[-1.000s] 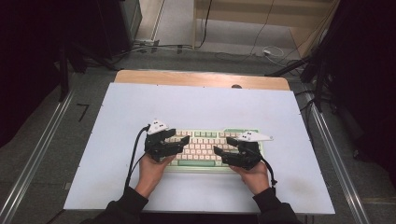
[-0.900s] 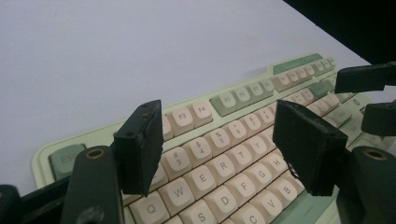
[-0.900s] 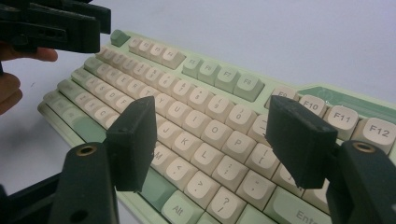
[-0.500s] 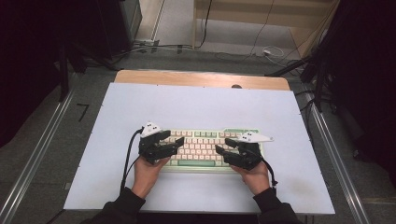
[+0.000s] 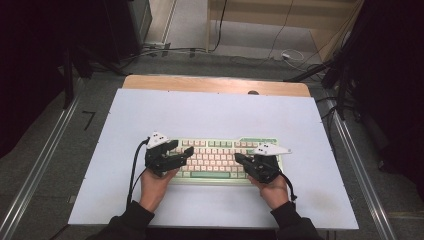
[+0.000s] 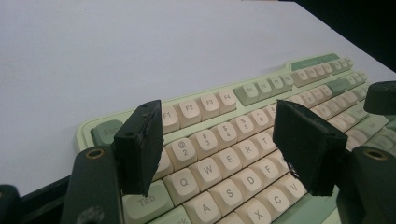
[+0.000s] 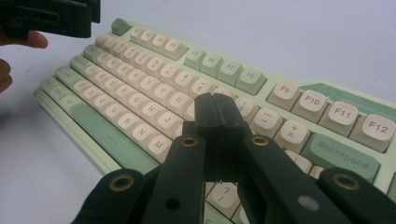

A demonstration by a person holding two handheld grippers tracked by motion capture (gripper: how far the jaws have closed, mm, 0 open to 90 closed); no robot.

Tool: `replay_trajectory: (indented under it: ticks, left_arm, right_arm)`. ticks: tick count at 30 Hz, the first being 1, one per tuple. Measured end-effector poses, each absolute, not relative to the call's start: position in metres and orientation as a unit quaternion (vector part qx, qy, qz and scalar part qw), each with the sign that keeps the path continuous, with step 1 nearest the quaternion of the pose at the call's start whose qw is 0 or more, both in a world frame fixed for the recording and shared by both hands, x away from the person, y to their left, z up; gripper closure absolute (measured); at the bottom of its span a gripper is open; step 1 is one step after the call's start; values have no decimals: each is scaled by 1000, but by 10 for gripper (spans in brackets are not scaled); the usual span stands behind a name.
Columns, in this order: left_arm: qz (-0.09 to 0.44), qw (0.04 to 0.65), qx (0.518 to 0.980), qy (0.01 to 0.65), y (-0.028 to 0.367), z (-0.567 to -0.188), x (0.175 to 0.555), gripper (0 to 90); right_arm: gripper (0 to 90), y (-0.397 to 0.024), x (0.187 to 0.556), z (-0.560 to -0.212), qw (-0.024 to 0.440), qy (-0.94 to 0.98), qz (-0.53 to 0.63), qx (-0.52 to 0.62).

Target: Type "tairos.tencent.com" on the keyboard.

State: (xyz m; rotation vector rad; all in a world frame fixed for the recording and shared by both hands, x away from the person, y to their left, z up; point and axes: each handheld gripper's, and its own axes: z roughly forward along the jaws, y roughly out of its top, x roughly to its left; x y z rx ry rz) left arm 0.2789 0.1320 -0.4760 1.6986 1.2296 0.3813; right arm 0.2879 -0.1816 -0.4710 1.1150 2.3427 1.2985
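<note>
A cream and green keyboard (image 5: 225, 156) lies on the white tabletop (image 5: 215, 115), near the front. My left gripper (image 5: 186, 152) hovers over its left end. In the left gripper view its jaws (image 6: 217, 149) stand open above the Q, W and E keys of the keyboard (image 6: 224, 116), with nothing between them. My right gripper (image 5: 238, 157) is over the right half of the keyboard. Its jaws have just been closing and now meet, shut (image 7: 218, 109) on nothing, just above the keys (image 7: 154, 88) near the number row. The left gripper (image 7: 51, 18) appears at the top left of that view.
A wooden strip (image 5: 215, 84) runs along the table's far edge. Metal rails (image 5: 45, 165) flank both sides. Cables (image 5: 285, 52) lie on the floor beyond. Bare white surface surrounds the keyboard on all sides.
My left gripper has shifted slightly to the left along the keyboard. The right hand has stayed where it was.
</note>
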Motion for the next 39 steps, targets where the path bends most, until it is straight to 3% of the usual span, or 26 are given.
replay_trajectory:
  ticks: [39]
  left_arm:
    - [156,481,702,501,130,-478,278,340]
  right_arm:
    - [874,-174,285,-486,102,831,392,381]
